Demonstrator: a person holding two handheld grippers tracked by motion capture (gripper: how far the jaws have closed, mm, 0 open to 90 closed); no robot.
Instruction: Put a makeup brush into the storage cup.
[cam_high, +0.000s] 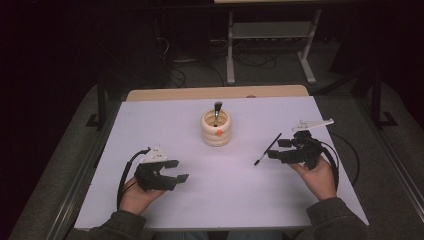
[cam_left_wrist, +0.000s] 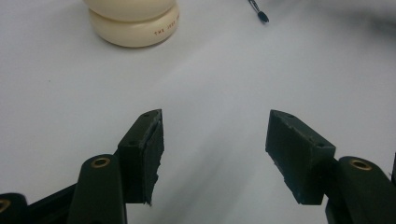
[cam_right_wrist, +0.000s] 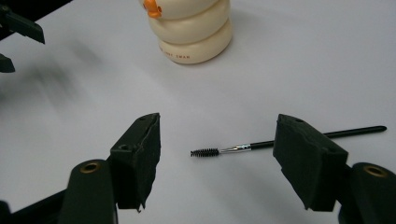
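The cream ringed holder (cam_left_wrist: 132, 21) near the table's far edge carries a small line of reddish print on its lowest ring; the letters are too small and blurred to read.

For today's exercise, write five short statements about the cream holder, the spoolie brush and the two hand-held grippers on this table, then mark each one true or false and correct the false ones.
1. The spoolie brush lies flat on the white table. True.
2. The right hand-held gripper is clamped on the brush. False: its jaws stand open and the brush lies on the table beyond them.
3. A brush stands inside the cream holder. True.
4. The left hand-held gripper grips the holder. False: it is open, with nothing between its jaws.
5. The holder lies tipped on its side. False: it stands upright.
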